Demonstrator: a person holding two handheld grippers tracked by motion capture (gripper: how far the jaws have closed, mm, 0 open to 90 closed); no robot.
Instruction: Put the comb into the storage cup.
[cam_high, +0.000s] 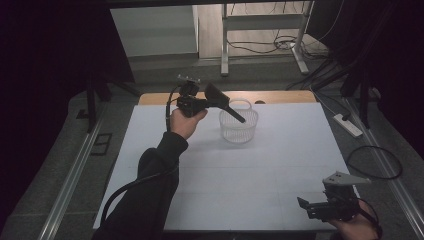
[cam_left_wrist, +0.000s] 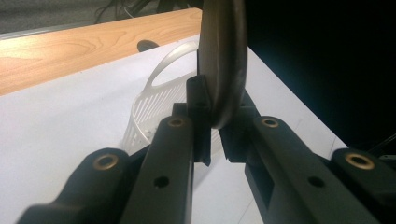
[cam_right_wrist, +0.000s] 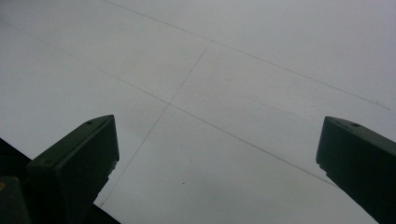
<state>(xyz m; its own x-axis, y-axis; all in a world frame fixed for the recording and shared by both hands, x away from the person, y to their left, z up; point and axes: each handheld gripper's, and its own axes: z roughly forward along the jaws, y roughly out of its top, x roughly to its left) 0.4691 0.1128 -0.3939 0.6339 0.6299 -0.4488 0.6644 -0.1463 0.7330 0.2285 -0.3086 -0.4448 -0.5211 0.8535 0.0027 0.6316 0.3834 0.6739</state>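
Observation:
My left gripper hangs over the far middle of the white table, shut on a black flat-headed utensil. The utensil's broad head points up and left, and its thin handle slants down right over a clear plastic basket. In the left gripper view the jaws of that gripper clamp the utensil's dark curved edge, with the basket just beyond. My right gripper rests low at the near right corner, open. In the right gripper view this gripper has wide-apart jaws with bare white table between them.
A wooden strip borders the table's far edge. On the floor to the right lie a white power strip and a loop of black cable. A metal frame stands beyond the table.

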